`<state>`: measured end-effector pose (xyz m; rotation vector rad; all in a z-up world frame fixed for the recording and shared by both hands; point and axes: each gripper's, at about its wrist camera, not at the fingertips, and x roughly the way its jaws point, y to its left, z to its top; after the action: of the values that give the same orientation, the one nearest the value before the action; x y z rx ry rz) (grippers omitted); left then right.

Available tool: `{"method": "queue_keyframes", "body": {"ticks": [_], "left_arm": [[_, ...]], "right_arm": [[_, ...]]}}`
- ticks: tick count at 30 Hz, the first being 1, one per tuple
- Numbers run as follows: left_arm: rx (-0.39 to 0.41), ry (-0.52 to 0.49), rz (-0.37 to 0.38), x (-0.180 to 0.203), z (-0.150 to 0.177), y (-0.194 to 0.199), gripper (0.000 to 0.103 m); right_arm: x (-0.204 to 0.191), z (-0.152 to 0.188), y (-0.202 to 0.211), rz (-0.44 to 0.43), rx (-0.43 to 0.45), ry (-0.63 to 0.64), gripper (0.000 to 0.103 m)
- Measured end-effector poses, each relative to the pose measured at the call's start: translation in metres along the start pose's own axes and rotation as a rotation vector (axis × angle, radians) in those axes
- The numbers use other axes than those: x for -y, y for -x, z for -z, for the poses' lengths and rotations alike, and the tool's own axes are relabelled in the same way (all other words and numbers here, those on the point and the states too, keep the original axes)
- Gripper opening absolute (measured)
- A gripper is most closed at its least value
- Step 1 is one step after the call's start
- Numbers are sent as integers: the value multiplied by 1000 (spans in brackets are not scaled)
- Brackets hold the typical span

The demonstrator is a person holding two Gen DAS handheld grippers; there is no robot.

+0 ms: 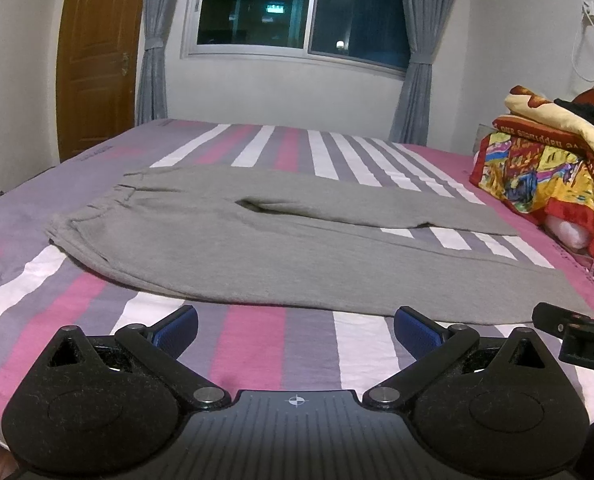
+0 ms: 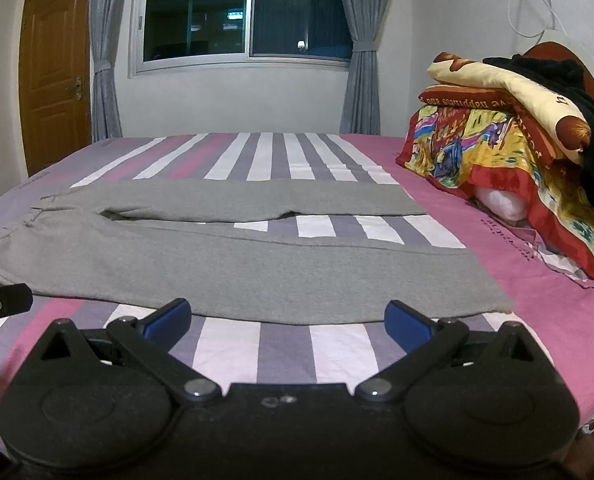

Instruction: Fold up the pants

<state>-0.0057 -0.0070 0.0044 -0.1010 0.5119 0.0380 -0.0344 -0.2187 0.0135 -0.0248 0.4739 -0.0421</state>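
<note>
Grey sweatpants (image 1: 233, 252) lie flat on the striped bed, waistband to the left, both legs running right with a gap between them. They also show in the right wrist view (image 2: 201, 272). My left gripper (image 1: 295, 330) is open and empty, just short of the near edge of the near leg. My right gripper (image 2: 287, 322) is open and empty, at the near edge of the same leg, closer to the cuff. Part of the right gripper (image 1: 577, 336) shows at the right edge of the left wrist view.
The bed sheet (image 1: 253, 340) has pink, purple and white stripes. A pile of colourful folded blankets (image 2: 509, 140) with a black garment on top sits at the bed's right end. A window with grey curtains (image 2: 241, 12) and a wooden door (image 2: 53, 72) stand behind.
</note>
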Motion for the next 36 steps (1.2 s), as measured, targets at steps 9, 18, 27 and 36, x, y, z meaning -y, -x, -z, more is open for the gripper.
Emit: {"method": "queue_keyframes", "body": {"ticks": [9,18,27,36], "left_arm": [[11,-8,5,2,1,1,103],[16,-13,6,2,1,1,103],[18,-18,8,2,1,1,103],[19,-23,10,1,0,1,103]], "right_arm": [[-1,0,1,1,1,0,102],[-2,0,1,4,4,7,102],[-3,0,0,1,-1,8,102],[-3,0,0,-4,-7,11,102]]}}
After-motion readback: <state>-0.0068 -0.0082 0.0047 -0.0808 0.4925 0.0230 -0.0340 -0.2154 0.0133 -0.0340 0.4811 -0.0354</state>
